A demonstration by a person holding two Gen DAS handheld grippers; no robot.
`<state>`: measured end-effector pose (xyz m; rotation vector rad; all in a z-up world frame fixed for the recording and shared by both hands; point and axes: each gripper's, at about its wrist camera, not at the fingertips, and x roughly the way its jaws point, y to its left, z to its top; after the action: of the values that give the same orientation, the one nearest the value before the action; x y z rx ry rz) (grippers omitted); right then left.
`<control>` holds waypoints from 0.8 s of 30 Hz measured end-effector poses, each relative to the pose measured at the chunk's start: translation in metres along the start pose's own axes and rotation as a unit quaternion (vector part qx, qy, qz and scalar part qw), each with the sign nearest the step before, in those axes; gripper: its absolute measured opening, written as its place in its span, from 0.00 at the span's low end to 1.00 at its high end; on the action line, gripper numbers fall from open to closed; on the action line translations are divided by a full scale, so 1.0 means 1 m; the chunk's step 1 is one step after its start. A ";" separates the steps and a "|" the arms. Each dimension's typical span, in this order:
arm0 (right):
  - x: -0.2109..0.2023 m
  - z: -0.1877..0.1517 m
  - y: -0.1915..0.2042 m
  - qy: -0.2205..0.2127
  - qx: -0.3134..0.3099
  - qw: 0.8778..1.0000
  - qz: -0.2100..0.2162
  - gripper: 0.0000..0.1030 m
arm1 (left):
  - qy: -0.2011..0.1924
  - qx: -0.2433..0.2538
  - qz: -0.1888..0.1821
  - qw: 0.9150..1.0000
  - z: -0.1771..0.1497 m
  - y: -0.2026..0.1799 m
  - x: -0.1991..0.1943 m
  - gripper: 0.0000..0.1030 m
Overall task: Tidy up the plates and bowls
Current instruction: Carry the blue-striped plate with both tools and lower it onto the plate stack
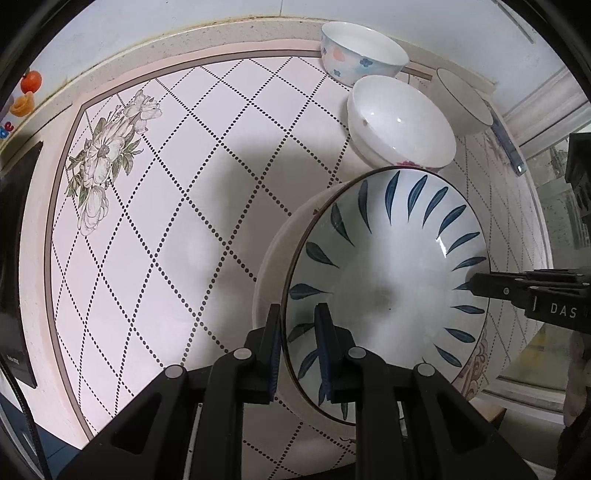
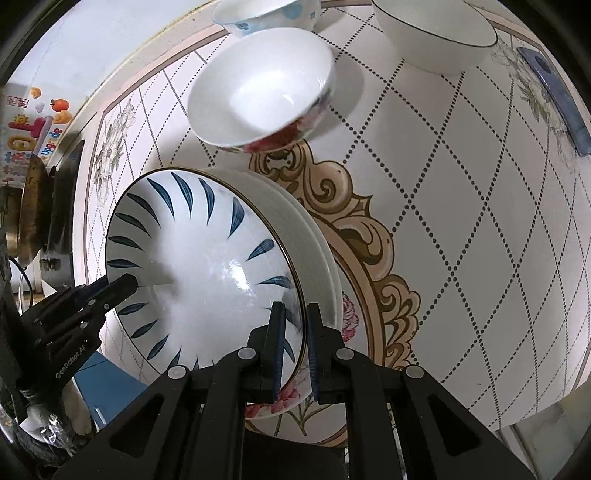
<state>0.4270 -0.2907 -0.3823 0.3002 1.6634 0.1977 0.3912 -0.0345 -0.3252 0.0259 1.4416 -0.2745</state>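
A round plate with blue leaf strokes (image 1: 388,277) (image 2: 199,266) is held by both grippers at opposite rims. My left gripper (image 1: 299,326) is shut on the plate's left rim, one finger above and one below. My right gripper (image 2: 295,326) is shut on the right rim the same way. Each gripper shows in the other's view: the right gripper (image 1: 476,285) and the left gripper (image 2: 131,284). Directly under the plate is a stack of white flowered plates (image 1: 269,266) (image 2: 317,251); I cannot tell whether it touches them.
Three bowls stand behind on the patterned tabletop (image 1: 177,206): a white bowl with red flowers (image 1: 399,118) (image 2: 258,85), a pastel-flowered bowl (image 1: 358,51) and a dark-rimmed white bowl (image 1: 461,99) (image 2: 436,33). A blue flat object (image 2: 557,96) lies at the far right edge.
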 end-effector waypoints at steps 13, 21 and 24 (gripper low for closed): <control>0.002 -0.004 -0.005 -0.005 0.002 1.000 0.006 0.12 | 0.006 -0.006 0.012 1.000 0.000 -0.005 0.012 0.15; 0.003 -0.005 -0.002 -0.011 0.002 1.000 0.013 0.15 | -0.004 -0.011 0.032 0.999 0.003 -0.006 0.012 0.15; 0.002 -0.006 -0.003 -0.015 0.001 1.000 0.012 0.16 | -0.007 -0.019 0.037 0.999 0.003 -0.005 0.010 0.15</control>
<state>0.4209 -0.2923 -0.3847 0.3231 1.6301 0.2093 0.3943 -0.0416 -0.3340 0.0466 1.4286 -0.1872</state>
